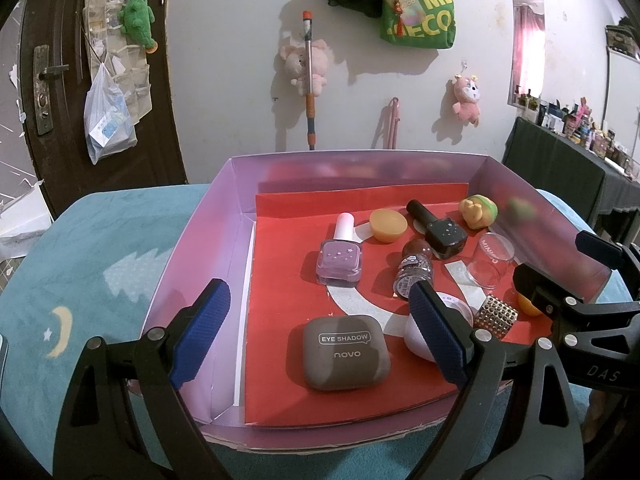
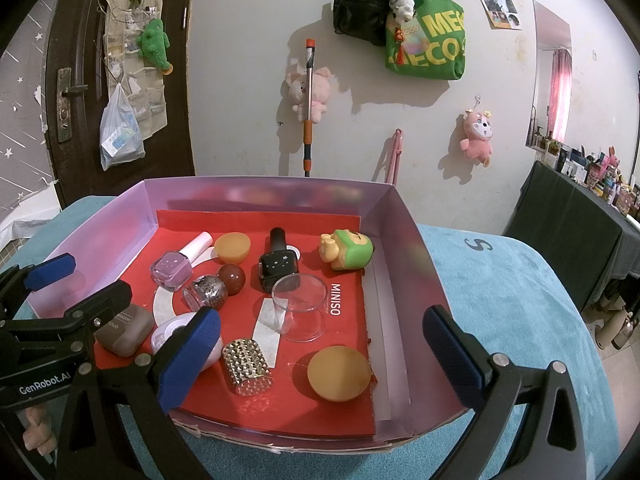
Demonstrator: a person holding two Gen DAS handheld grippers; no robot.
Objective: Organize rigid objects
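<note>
While left view hides orange disc [image 2: 339,373], right view shows it.

Both views are evenly lit by indoor light — hard shadows are thrown to the left of the toys on the wall [image 2: 248,32]. Strong fisheye bending and dark corners are seen at the edges. The shelf [image 1: 592,128] far right looks perhaps slightly blurred.

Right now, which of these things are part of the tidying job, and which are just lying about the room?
Part of the job:
- lilac nail polish bottle
- black nail polish bottle
- brown eye shadow case
- clear plastic cup
- studded gold cylinder
- purple-walled box

Just lying about:
- green tote bag
- pink pig plush
</note>
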